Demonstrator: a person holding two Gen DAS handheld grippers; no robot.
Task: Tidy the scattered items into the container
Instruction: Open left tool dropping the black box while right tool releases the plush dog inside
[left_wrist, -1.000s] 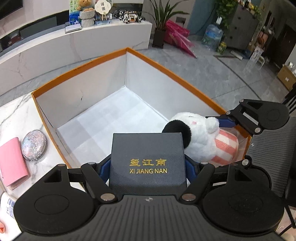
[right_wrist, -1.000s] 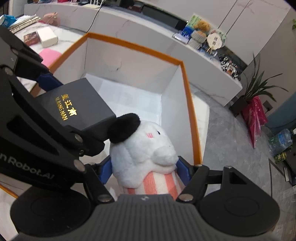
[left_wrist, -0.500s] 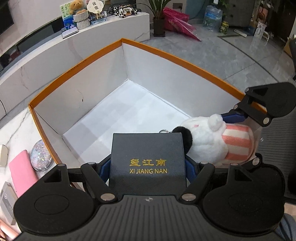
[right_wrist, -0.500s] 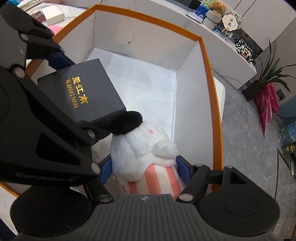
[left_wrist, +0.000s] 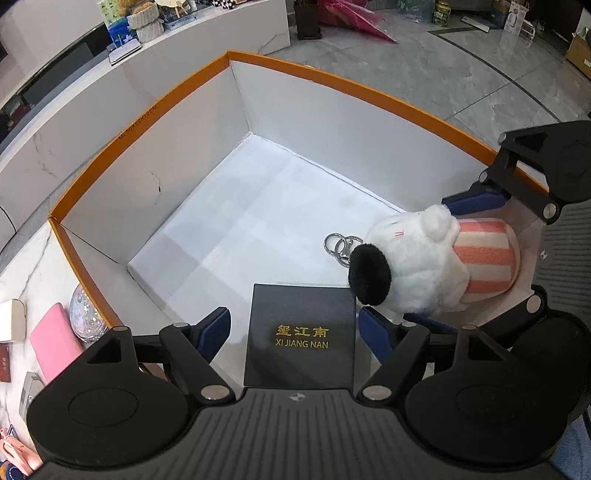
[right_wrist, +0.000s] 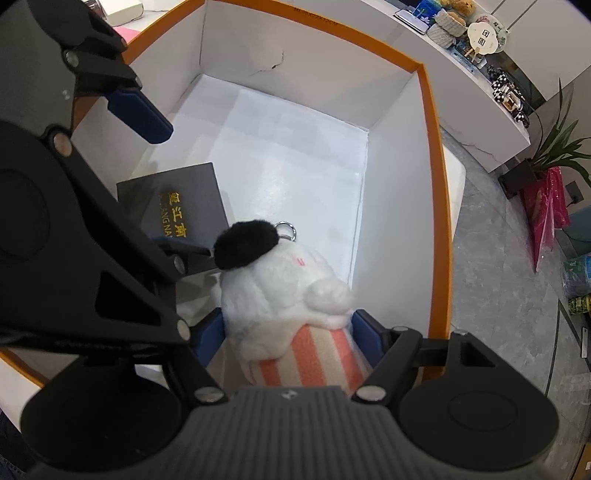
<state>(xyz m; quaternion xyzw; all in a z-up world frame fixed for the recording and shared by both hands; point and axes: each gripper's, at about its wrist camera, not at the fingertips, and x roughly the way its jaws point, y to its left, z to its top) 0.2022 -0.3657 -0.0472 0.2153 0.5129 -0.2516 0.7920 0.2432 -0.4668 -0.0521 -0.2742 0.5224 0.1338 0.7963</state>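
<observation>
While the left gripper (left_wrist: 295, 328) hangs with fingers spread wide of the black gift box (left_wrist: 301, 336) lying near the orange-rimmed container's (left_wrist: 332, 79) near wall, the right gripper (right_wrist: 288, 332) clamps the plush toy (right_wrist: 291, 295) above the container floor beside it.

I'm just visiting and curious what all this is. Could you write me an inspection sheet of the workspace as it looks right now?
Surface: white marble-look table.
Job's things: black gift box lying on the floor of the orange-rimmed container; plush toy with a keyring, low inside it.
Clutter: pink case and glittery round compact on the table outside the container.
Grippers: left gripper open, fingers clear of the gift box; right gripper shut on the plush toy.
Cables: nothing seen.
Surroundings: white counter, potted plant, grey tiled floor.
</observation>
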